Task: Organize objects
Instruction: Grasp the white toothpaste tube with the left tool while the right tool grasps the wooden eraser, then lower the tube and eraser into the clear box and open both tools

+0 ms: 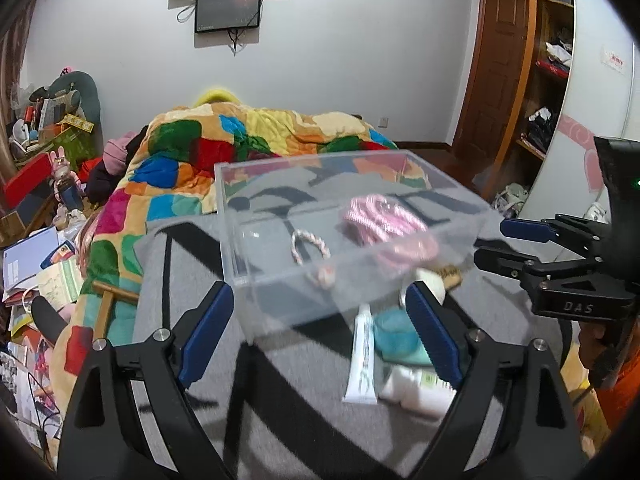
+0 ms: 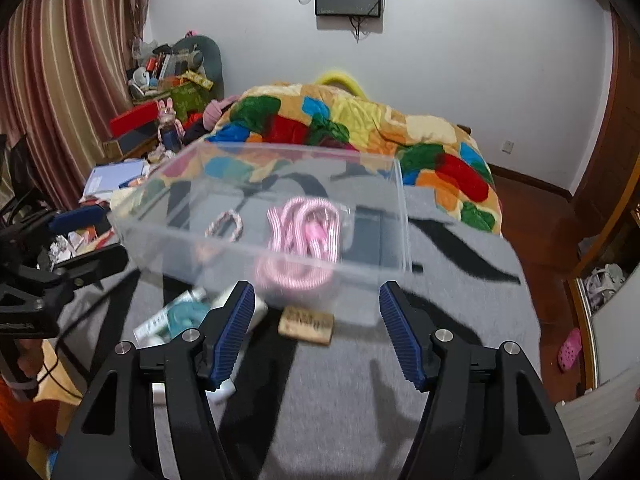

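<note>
Clear plastic forms a shallow, open-topped box (image 2: 256, 236) that sits on a grey blanket with black stripes (image 2: 460, 320), spread over a bed. The box lies towards the blanket's far edge, where a bright patchwork quilt (image 2: 360, 120) begins. Inside the box, a coiled pink-and-white cord (image 2: 304, 228) lies right of middle and a small braided bracelet (image 2: 225, 224) lies to its left.

Several things remain loose on the blanket, just outside the box's near wall: a small wooden tag (image 2: 306, 324) near the middle, and towards the left a white tube (image 1: 362, 356), something teal and soft (image 1: 396, 332), a white bottle (image 1: 416, 390) and a pale rounded object (image 1: 430, 284) that is partly hidden.

The left gripper (image 1: 320, 332) hangs above the blanket in front of the box, its blue-padded fingers spread wide and holding nothing. The right gripper (image 2: 316, 332) is likewise spread wide and empty, with the wooden tag lying between and just beyond its pads.

The sorting looks partly done: two items are boxed, and the rest wait. The step in hand seems to be reaching for the next loose item. For the right gripper that is probably the tag, which is flat and low, so the fingers would need to drop close to the blanket and close across its narrow sides.
</note>
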Tool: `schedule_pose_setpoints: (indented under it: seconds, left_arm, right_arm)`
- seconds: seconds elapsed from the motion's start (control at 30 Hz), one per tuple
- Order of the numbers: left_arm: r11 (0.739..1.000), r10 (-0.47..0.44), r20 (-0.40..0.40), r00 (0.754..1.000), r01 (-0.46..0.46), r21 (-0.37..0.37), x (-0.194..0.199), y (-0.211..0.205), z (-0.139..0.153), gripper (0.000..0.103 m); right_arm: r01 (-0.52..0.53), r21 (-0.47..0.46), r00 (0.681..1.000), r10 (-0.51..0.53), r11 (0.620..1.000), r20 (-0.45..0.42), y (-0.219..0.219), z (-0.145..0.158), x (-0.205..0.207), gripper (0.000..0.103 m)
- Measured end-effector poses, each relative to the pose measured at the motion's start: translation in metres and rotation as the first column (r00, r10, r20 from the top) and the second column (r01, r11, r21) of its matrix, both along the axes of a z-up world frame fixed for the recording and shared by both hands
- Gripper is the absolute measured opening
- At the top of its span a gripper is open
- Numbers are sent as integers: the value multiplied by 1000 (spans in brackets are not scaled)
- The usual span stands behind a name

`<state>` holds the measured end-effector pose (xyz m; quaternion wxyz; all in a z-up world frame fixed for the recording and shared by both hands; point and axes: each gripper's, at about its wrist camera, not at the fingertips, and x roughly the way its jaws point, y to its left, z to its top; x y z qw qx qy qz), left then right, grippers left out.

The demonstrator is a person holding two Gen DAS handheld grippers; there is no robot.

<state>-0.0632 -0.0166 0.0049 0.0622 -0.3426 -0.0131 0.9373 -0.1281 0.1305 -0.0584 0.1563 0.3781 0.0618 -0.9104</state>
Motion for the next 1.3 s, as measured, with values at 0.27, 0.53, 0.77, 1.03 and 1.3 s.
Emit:
schedule_pose_setpoints:
  seconds: [0.27, 0.53, 0.77, 1.03, 1.3]
  left_arm:
    - [999, -31, 109, 994, 33, -23, 1, 2, -34, 70]
    - [996, -82, 163, 983, 84, -2, -7, 13, -53, 57]
    - [995, -96, 178, 979, 97, 2, -19, 21, -60, 28]
    - [995, -93, 152, 984, 95, -7, -8, 19, -59, 16]
    - [996, -83, 84, 993, 81, 27, 9, 11, -38, 16]
  right_arm:
    - [16, 15, 995, -17, 1000, 101, -4, -38, -16, 61]
    - [5, -8, 986, -4, 1000, 165, -10, -56, -33, 42]
    - [0, -17, 989, 3, 1000, 151, -10, -55, -26, 38]
    - [-4, -40, 993, 8, 999, 115, -3, -47, 0, 38]
    - [-9, -74, 999, 12, 997, 34, 3, -16, 21, 38]
